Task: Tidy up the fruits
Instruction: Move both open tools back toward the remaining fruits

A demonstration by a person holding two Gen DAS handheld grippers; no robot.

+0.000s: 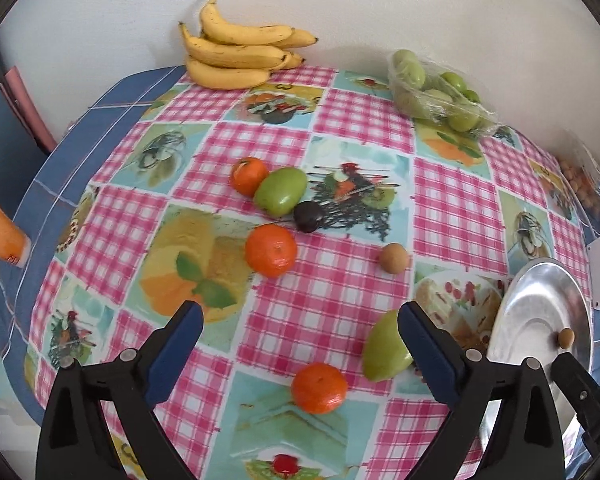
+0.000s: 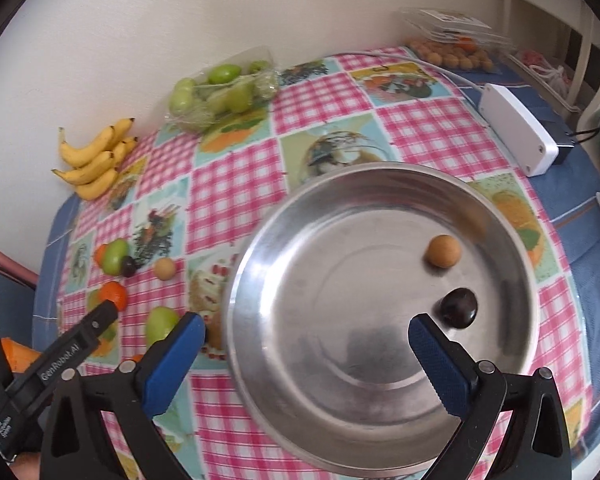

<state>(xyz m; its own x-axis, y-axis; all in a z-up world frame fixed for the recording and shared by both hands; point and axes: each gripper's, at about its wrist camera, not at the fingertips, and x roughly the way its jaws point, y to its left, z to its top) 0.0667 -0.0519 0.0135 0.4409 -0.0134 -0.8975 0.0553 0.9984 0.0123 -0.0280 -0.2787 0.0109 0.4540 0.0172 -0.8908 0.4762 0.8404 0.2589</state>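
My left gripper [image 1: 300, 320] is open and empty above the checked tablecloth. Between and ahead of its fingers lie an orange [image 1: 319, 387], a green fruit [image 1: 386, 346] by the right finger, another orange [image 1: 271, 250], a dark plum [image 1: 308, 216], a green fruit [image 1: 281, 191], a third orange [image 1: 249, 176] and a small tan fruit [image 1: 395, 258]. My right gripper [image 2: 306, 330] is open and empty over the steel bowl [image 2: 300, 248], which holds a tan fruit [image 2: 443, 251] and a dark plum [image 2: 459, 307]. The bowl [image 1: 540, 304] also shows at the left wrist view's right edge.
Bananas [image 1: 236, 52] and a bag of green fruits [image 1: 436, 94] lie at the back by the wall. A white box [image 2: 518, 128] with a cable and a tray of small tan fruits [image 2: 452, 54] sit at the back right. An orange object [image 1: 0, 232] is left of the table.
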